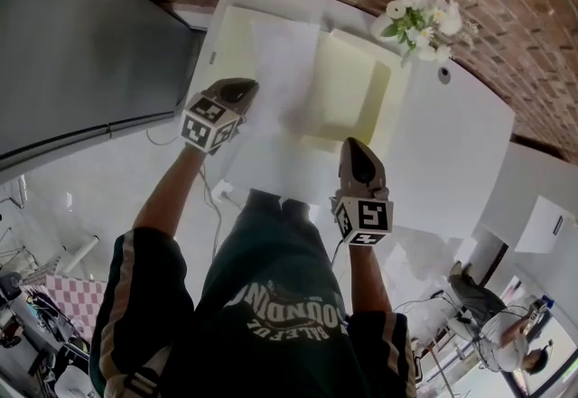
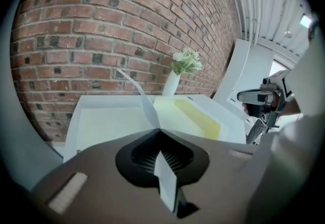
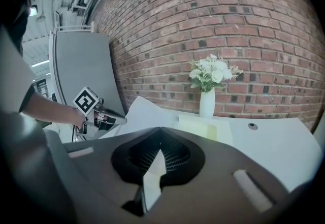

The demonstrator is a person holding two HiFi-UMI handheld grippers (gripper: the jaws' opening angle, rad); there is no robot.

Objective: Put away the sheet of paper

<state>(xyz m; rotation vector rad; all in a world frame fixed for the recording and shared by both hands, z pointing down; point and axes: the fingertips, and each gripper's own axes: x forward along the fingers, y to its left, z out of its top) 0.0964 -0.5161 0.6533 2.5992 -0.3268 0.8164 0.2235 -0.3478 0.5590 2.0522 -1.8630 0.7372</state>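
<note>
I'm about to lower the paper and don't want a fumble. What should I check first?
1. Left gripper shut on the sheet of paper: ok.
2. Right gripper shut on the sheet: ok.
3. Sheet over the open yellow case: ok, the head view shows it lying across the case.
4. Sheet flat: not ok, its far edge curls upward in the left gripper view.
5. Case interior free: cannot tell, the sheet covers much of it.
6. Flower vase out of the way: ok, it stands past the case's far corner, apart from the sheet.
</note>
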